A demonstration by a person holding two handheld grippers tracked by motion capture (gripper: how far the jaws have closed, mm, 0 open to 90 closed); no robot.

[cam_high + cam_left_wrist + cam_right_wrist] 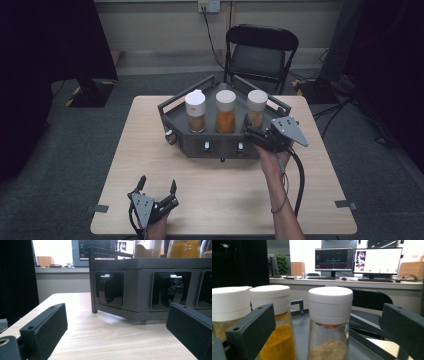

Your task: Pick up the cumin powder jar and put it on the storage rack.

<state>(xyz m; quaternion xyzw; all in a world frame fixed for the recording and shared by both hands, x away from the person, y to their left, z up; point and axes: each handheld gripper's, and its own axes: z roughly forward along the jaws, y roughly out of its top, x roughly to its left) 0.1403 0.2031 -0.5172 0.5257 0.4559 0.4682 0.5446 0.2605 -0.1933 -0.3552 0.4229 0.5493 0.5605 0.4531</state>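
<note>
A dark grey hexagonal rack (200,145) stands mid-table and carries three white-capped spice jars. The left jar (195,112) holds brown powder, the middle jar (225,112) orange powder, the right jar (257,109) tan powder. My right gripper (251,131) hovers open at the rack's front right, its jaws on either side of the right jar (330,325) and short of it. The middle jar (274,325) and left jar (227,310) stand beside it. My left gripper (157,187) rests open near the table's front left, facing the rack's front wall (140,285).
Dark switch-like levers (107,288) sit in recesses along the rack's front. A black folding chair (260,55) stands behind the table. Monitors (358,260) on a desk lie far behind. Bare wood stretches between the rack and the table's front edge.
</note>
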